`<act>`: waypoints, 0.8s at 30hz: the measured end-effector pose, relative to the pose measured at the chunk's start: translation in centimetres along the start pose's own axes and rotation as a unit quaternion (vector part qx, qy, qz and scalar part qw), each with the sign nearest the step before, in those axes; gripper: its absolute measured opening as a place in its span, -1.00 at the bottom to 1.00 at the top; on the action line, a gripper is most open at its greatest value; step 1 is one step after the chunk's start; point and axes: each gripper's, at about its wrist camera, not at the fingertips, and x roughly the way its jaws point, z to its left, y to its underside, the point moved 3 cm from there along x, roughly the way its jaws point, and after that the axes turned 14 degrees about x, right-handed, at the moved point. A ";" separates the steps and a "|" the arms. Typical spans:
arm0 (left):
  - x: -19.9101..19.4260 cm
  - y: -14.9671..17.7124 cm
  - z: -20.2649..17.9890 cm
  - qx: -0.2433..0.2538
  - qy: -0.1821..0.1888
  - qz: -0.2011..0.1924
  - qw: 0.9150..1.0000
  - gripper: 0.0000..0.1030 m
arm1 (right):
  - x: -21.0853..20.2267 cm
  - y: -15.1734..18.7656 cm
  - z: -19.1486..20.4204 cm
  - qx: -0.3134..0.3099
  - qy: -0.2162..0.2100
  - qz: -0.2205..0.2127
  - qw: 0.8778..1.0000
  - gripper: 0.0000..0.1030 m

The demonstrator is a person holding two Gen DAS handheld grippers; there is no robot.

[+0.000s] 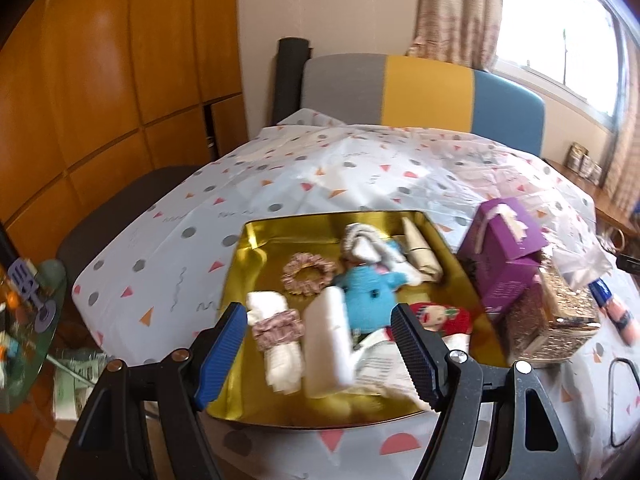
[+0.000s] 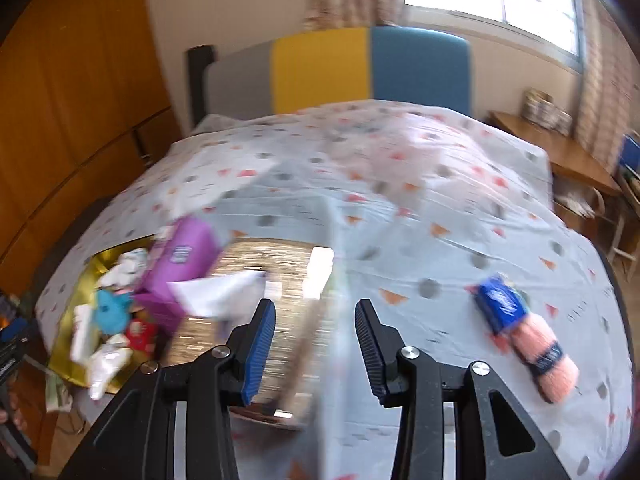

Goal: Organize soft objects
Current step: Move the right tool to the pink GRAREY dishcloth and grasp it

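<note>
Where the patterned tablecloth covers the table, a gold tray sits before a tricolour chair. Left gripper gapes wide, empty. Right gripper stands partly open, gripping nothing.

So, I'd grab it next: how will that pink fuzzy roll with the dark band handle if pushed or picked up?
The pink roll looks fuzzy and plump, so it is probably soft and light and would squash under the pads. Its rounded shape suggests it may roll if nudged sideways. It lies against the blue packet, which might shift with it.
</note>
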 end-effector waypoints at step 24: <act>-2.0 -4.2 -15.0 0.130 0.155 -0.042 0.978 0.46 | 1.3 -0.3 -27.8 0.362 0.135 -0.036 0.922 0.07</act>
